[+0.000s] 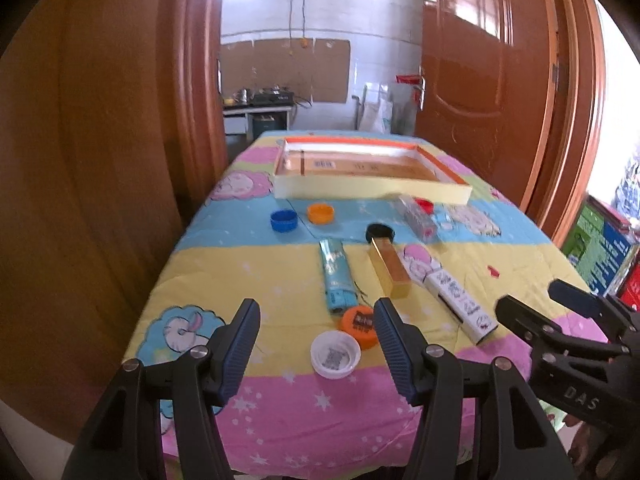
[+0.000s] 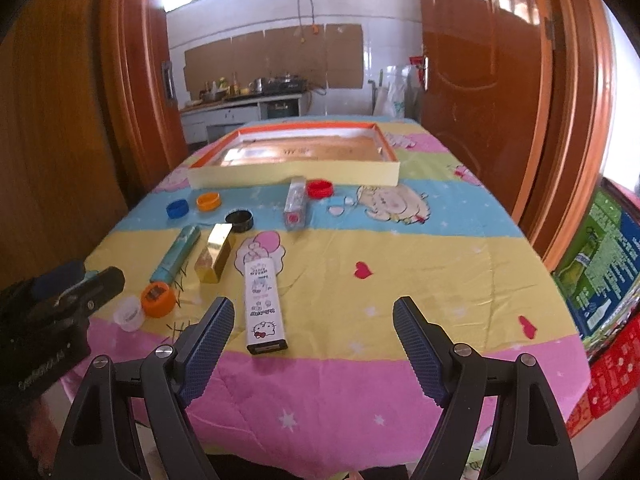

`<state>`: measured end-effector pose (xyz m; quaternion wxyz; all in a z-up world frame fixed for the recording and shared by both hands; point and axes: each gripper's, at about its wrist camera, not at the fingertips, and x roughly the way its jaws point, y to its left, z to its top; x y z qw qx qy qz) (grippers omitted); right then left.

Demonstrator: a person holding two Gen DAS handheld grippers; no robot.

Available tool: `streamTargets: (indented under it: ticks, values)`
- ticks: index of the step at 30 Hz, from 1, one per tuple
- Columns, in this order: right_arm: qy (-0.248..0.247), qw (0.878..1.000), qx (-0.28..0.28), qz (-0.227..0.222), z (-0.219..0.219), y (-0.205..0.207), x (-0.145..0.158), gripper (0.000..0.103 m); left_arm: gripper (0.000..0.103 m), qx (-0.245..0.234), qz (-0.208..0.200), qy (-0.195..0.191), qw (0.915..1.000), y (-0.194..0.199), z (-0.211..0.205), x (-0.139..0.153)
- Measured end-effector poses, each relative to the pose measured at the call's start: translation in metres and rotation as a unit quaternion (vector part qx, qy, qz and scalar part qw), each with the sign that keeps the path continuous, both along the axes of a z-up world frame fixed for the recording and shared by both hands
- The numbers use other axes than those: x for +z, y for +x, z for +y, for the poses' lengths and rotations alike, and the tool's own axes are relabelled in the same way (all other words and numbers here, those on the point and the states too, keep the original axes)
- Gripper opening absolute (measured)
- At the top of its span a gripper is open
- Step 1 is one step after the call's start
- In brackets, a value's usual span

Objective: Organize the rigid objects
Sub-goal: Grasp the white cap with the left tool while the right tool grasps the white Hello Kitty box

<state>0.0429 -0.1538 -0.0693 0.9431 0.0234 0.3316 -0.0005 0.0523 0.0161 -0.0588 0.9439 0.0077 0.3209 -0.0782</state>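
Both grippers are held wide open and empty over the near edge of the table, ready to pick. A white cap (image 1: 335, 354) lies between the left gripper (image 1: 316, 320) fingers. A white box (image 2: 265, 308) lies just beside the right gripper (image 2: 310, 320)'s left finger. The tray (image 1: 360, 190), probably where things go, sits far ahead.

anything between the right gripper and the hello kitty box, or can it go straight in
Nothing visible blocks it. The right gripper is open above the cloth, and the hello kitty box lies flat just ahead of its left finger, apart from the gold box beside it.
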Motion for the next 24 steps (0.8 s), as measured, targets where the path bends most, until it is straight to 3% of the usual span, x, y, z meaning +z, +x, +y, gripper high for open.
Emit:
streamTargets:
  ticks: [10, 18, 24]
  values:
    - [-0.008, 0.999, 0.023, 0.034, 0.012, 0.024, -0.023, 0.082, 0.059, -0.053, 0.041, -0.009, 0.9977, 0.011, -0.006, -0.020]
    - [-0.012, 0.998, 0.033, 0.043, 0.017, 0.033, -0.032, 0.083, 0.059, -0.059, 0.049, 0.002, 0.9970, 0.009, 0.002, -0.031]
    - [-0.011, 0.998, 0.036, 0.041, 0.018, 0.035, -0.032, 0.081, 0.053, -0.063, 0.041, 0.006, 0.9971, 0.011, 0.005, -0.033]
